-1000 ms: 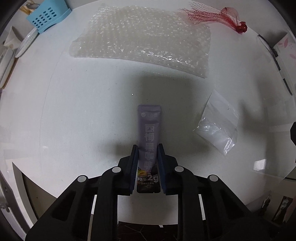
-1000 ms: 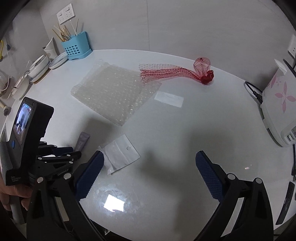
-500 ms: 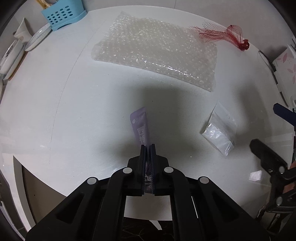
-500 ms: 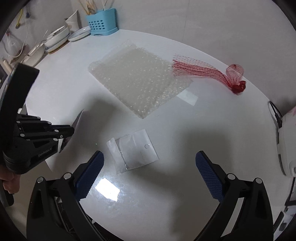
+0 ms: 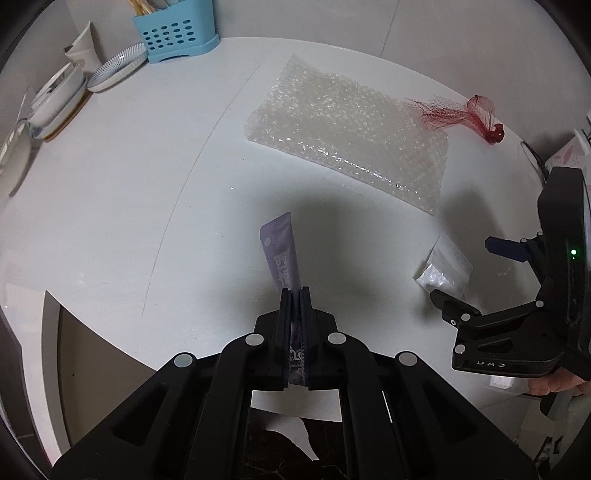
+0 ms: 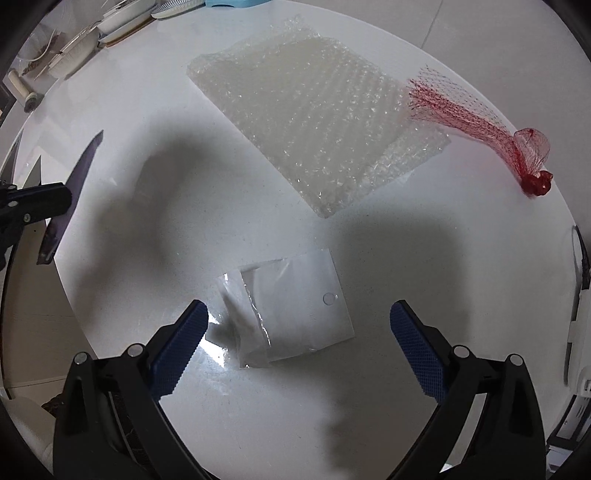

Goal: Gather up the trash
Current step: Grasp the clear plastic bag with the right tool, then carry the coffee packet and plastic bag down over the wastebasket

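Note:
My left gripper (image 5: 294, 295) is shut on a purple sachet (image 5: 280, 254) and holds it lifted above the white table (image 5: 129, 192); the sachet also shows at the left edge of the right wrist view (image 6: 79, 177). My right gripper (image 6: 295, 321) is open, its blue pads on either side of a clear zip bag (image 6: 291, 314) that lies flat on the table; the bag also shows in the left wrist view (image 5: 445, 266). A bubble wrap sheet (image 6: 314, 122) and a red mesh net (image 6: 480, 125) lie further back.
A blue utensil holder (image 5: 175, 31) and stacked dishes (image 5: 59, 99) stand at the back left. A white appliance with a cord (image 6: 580, 314) is at the right edge. The table's front edge (image 5: 110, 339) curves close to the left gripper.
The left gripper closed on the sachet and lifted it off the table, swinging left. The right gripper moved forward and down over the clear zip bag, still open.

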Available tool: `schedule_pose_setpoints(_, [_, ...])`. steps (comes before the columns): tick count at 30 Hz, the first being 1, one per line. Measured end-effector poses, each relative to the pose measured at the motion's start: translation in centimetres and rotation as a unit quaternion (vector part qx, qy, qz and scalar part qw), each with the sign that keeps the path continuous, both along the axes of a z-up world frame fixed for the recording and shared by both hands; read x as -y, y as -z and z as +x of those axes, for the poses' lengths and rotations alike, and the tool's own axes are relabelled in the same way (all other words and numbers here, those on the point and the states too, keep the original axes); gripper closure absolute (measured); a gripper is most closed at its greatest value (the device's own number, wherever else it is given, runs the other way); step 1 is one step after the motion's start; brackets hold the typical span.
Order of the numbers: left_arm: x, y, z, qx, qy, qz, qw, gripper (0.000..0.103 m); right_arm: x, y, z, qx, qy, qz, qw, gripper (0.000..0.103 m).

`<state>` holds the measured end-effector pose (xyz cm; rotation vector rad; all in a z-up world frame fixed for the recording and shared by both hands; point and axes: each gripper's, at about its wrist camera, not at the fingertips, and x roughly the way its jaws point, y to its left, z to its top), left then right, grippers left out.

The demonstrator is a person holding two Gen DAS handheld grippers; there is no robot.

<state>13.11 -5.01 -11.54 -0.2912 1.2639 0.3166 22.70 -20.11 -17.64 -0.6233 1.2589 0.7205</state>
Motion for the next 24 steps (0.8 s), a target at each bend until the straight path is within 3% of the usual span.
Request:
schedule_pose_setpoints(5, [-0.3, -0.5, -0.1, 0.009, -0.002, -0.003, 1.0000, 0.099, 0.1, 1.2, 0.6, -0.038, 0.021, -0.012, 0.999, 0.029])
schedule_pose_setpoints(9, [-0.5, -0.6, -0.1, 0.012, -0.003, -0.005, 0.9999, 0.099, 0.0, 1.2, 0.3, -0.025, 0.019, -0.023, 0.999, 0.034])
schedule_pose_setpoints(12, [-0.6, -0.6, -0.1, 0.013, -0.005, -0.004, 0.9999, 0.099, -0.2, 0.9, 0.2, -0.025, 0.015, -0.021, 0.999, 0.046])
schedule_pose_setpoints(15, [-0.6, -0.7, -0.2, 0.014, -0.004, -0.003, 0.9999, 0.099, -0.2, 0.6, 0.4, -0.027, 0.025, -0.022, 0.999, 0.064])
schedule_pose_setpoints(17, [-0.7, -0.8, -0.2, 0.015, -0.005, -0.003, 0.9999, 0.099, -0.2, 0.4, 0.8, -0.030, 0.030, -0.020, 0.999, 0.084])
schedule_pose_setpoints(19, [-0.8, -1.0, -0.3, 0.017, -0.006, -0.002, 0.9998, 0.099, -0.1, 0.3, 1.1, -0.032, 0.042, -0.019, 0.998, 0.089])
schedule_pose_setpoints(24, [-1.1, -1.4, -0.7, 0.022, -0.006, -0.001, 0.9997, 0.099, 0.7, 0.1, 1.8, -0.041, 0.065, -0.004, 0.997, 0.091])
